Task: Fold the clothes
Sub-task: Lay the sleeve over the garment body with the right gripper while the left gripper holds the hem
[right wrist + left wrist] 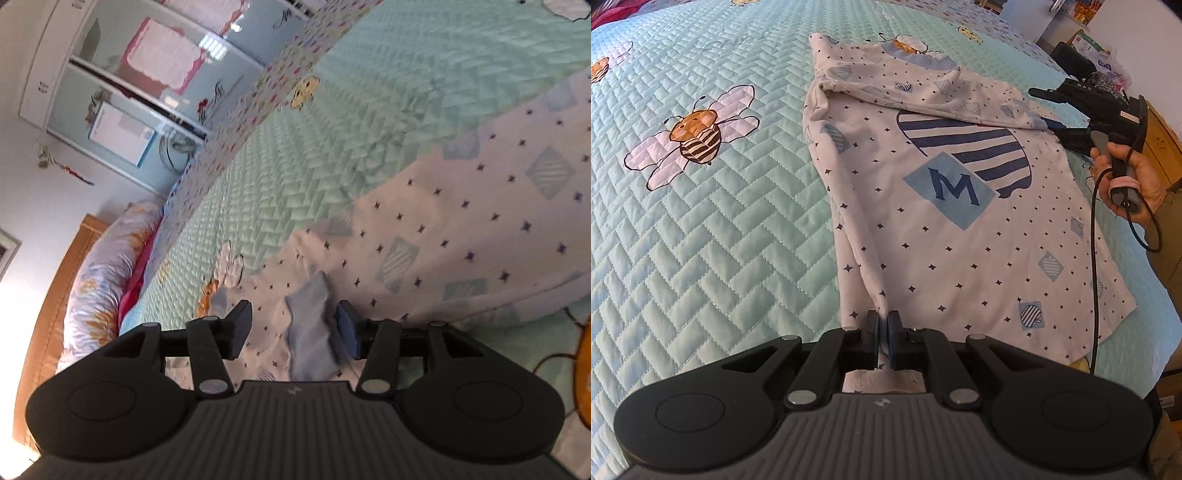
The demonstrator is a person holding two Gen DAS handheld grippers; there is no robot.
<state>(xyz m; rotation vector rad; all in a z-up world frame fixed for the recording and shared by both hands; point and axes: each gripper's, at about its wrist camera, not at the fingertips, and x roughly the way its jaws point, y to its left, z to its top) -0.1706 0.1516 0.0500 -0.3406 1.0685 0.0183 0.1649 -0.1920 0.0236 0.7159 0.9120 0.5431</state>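
- A white shirt [942,206] with tiny dark stars lies in the middle of the bed, on a green quilt [720,240].
- The shirt has a big striped shape and a blue square with the letter M [955,188] on its front.
- The left side of the shirt is folded over toward the middle, making a long ridge from far to near.
- A sleeve is folded across the far part of the shirt, toward the right.
- The left gripper [882,332] is at the near edge of the shirt. Its two fingers are pressed together and pinch the near end of the folded ridge.
- The right gripper [1052,110] is at the far right side of the shirt, by the end of the sleeve. A hand [1134,181] holds its handle, and a black cable [1094,258] hangs down from it.
- In the right wrist view, the right gripper [291,328] has its fingers wide apart. A light blue cuff [314,332] and some white cloth lie between them, but the fingers are not squeezing it.
- The quilt has bees sewn on it. One big bee [696,134] is to the left of the shirt.
- Far off in the right wrist view stand a wardrobe [129,96] and a flowery pillow [99,280].
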